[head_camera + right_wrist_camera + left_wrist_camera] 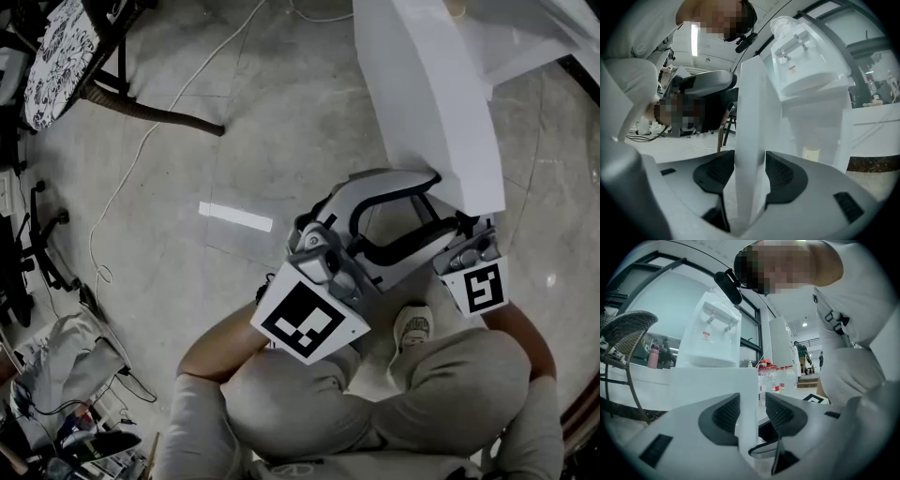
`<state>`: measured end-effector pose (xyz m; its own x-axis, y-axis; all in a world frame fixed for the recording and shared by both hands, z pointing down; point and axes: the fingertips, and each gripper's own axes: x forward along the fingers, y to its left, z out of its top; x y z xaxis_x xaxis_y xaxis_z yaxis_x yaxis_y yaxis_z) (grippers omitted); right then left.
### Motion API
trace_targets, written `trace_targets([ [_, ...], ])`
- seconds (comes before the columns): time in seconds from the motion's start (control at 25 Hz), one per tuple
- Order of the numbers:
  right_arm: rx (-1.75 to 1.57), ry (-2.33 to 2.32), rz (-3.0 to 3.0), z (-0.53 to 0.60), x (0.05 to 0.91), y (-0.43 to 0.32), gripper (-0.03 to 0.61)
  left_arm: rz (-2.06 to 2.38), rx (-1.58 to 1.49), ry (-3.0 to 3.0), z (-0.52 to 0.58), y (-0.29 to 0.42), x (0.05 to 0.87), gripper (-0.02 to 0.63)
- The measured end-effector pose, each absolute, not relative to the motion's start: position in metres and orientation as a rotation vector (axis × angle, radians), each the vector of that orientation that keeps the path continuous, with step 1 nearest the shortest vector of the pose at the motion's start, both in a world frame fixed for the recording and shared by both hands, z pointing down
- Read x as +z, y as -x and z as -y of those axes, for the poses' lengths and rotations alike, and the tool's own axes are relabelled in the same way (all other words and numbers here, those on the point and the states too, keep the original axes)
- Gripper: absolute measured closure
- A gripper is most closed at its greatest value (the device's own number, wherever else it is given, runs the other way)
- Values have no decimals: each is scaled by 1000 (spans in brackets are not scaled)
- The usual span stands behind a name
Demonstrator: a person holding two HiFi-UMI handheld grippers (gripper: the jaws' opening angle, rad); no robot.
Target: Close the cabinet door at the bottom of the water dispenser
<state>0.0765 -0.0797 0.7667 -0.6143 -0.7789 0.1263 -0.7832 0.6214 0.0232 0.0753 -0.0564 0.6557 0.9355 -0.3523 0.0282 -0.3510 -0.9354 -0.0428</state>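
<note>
Left tongs (752,416) and right tongs (749,176) both spread, straddling the edge of the cabinet door (431,103), no pinch; it stands wide open, whole closing swing remains.

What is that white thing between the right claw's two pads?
The open cabinet door, its edge standing upright between them; the right gripper view shows it.

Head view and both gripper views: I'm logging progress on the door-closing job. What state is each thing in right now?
Flat white cabinet door: open, swung out from the white water dispenser.
Left gripper: open, with the door's edge between its jaws and a gap at one pad.
Right gripper: open, with the door's edge between its jaws.
</note>
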Motion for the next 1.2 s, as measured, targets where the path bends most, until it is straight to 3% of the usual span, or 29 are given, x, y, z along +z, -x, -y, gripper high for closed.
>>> trace_targets([
  [0.28,34,-1421,2680,83,765,-100,390,-527,-70,3053,60,-85,662,467],
  [0.44,24,-1451,2650,84,768,-115,394,-624,-93,3000,71,-82,666,606],
  [1.2,45,-1657,2545,102,768,-176,403,-749,-155,2972,103,-123,702,606],
])
